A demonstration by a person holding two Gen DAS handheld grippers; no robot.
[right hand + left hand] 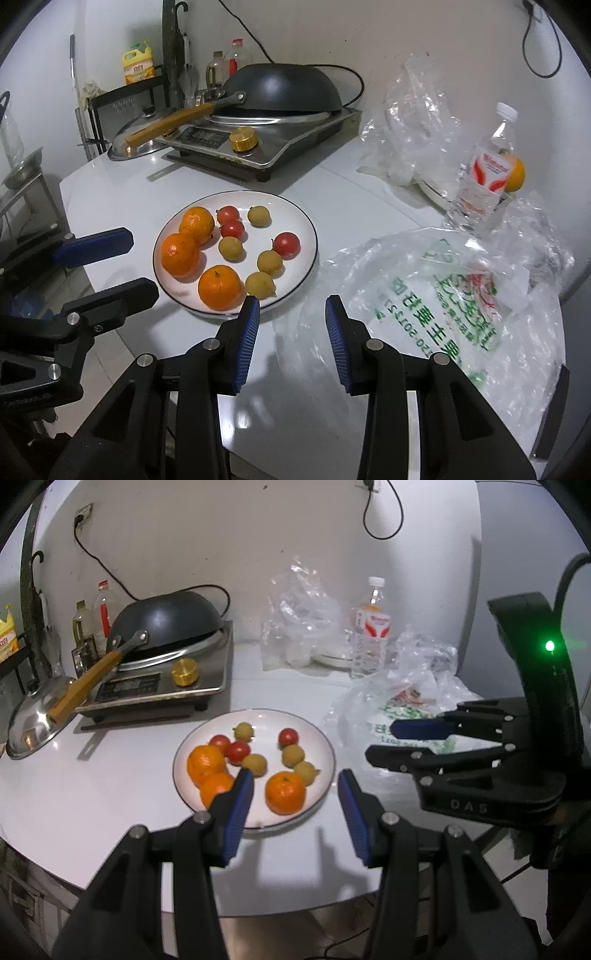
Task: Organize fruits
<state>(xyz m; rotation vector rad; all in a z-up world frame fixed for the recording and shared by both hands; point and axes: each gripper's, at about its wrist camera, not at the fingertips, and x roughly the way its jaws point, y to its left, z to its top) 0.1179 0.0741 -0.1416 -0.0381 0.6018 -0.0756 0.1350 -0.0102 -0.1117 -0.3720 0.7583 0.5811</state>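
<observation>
- While both claws hang over the table, all the fruit I can count sits on one white plate: three tangerines, three small red tomatoes and four little yellow-brown round fruits.
- One more orange fruit shows behind the water bottle, away from the plate.
- On the plate, two tangerines touch each other at the left, but the red ones and the yellow-brown ones lie mixed and spread out.
- So this could be a plate just filled from the bags, or a plate about to be sorted into kinds. I cannot tell which.
- Left gripper is spread wide and holds nothing. It hovers at the near rim of the plate, with one tangerine between its fingers.
- Right gripper is spread wide too and empty. It hangs over the table between the plate and the printed plastic bag.
- White, shiny and round-edged, the table also has clear crumpled bags on it.
- At the back stands a steel cooktop with a black wok upside down on it, and a steel lid next to it.
- Behind is a plain wall with a socket and cords, oil bottles, and a yellow jug on a rack.
</observation>
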